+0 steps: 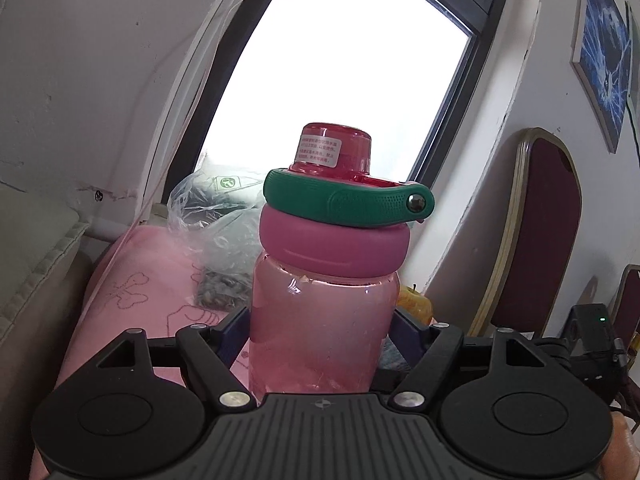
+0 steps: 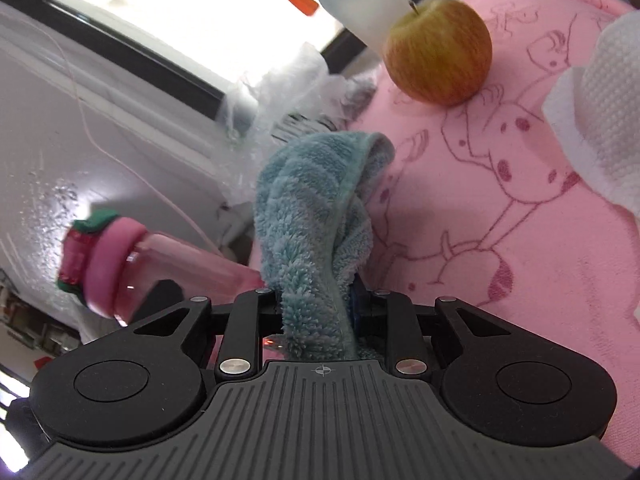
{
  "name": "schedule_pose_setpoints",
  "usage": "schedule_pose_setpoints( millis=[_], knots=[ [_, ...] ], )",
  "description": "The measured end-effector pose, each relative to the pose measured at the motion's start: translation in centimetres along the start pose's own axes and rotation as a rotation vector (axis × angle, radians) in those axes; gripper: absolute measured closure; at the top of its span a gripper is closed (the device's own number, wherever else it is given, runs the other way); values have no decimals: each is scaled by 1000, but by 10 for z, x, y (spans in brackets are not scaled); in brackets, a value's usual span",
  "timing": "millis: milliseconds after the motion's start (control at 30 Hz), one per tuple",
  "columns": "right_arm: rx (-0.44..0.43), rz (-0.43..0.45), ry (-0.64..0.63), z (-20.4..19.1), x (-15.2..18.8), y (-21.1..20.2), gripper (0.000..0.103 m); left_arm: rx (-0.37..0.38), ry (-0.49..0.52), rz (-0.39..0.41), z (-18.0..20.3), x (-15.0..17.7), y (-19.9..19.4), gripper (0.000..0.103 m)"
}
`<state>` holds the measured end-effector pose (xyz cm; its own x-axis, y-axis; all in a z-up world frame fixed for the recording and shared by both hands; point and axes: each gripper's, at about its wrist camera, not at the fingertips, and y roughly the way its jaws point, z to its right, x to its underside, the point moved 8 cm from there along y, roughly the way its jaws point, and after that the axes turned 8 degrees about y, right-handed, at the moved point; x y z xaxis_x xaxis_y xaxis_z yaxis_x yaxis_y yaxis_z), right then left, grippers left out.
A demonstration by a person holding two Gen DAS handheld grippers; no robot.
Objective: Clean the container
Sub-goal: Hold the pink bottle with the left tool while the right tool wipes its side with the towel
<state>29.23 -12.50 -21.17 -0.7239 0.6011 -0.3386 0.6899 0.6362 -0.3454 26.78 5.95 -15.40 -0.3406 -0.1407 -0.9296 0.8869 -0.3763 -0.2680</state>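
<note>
Pink printed cloth point(image 2: 500, 208) covers the counter across the right of the right wrist view. Bottle point(image 1: 324, 320), translucent pink with a pink collar and green strap, fills the centre of the left wrist view, upright between the left gripper point(image 1: 320, 332) jaws, which clasp its body; in the right wrist view it lies at lower left, just beside the rag. Rag point(image 2: 316, 232), teal terry, is pinched between the closed jaws of the right gripper point(image 2: 320, 300) and stands bunched up the frame's centre. Apple point(image 2: 438, 50) sits upper right, well apart. Step in hand, as judged: wiping the bottle wall. To do it well, press the rag's bunched end flat against the wall, stroke along its length, and let the left grip turn the bottle so each side is reached.
</note>
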Motion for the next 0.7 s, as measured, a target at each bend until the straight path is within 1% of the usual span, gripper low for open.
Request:
schedule_pose_setpoints(
  millis=[67,100,133,167,200,233,300,333,367,400,433,533,600,633,700],
  knots=[
    [-214,35,41,-19,-3,-19,78,-2,43,-2,6,1,0,31],
    [-291,42,60,-26,-4,-24,78,-3,67,-3,10,1,0,31],
    [-316,43,71,-27,-5,-23,78,-4,96,-4,13,2,0,31],
    [-293,33,85,-24,-6,-18,78,-7,125,-5,17,3,0,31],
    [-247,14,111,-16,-6,-11,78,-8,146,-5,19,4,1,31],
    [-171,-17,143,-4,-5,-1,78,-6,158,-6,20,5,1,31],
    [27,-88,148,21,-2,18,78,-5,182,-7,23,6,1,31],
    [62,-97,135,25,0,19,78,-7,197,-8,25,6,2,31],
    [67,-92,110,23,0,16,78,-9,213,-10,27,7,2,31],
    [81,-74,60,18,-1,10,78,-15,215,-11,28,7,3,31],
    [94,-36,8,13,-3,2,78,-26,214,-13,28,7,3,30],
    [119,118,-123,-1,-14,-27,78,-66,204,-25,30,7,4,28],
    [169,232,-216,-7,-22,-44,78,-120,195,-48,34,7,5,27],
    [191,272,-252,-9,-25,-50,78,-156,189,-63,36,8,5,24],
    [207,306,-279,-11,-28,-58,78,-236,168,-101,40,12,7,16]
  ],
)
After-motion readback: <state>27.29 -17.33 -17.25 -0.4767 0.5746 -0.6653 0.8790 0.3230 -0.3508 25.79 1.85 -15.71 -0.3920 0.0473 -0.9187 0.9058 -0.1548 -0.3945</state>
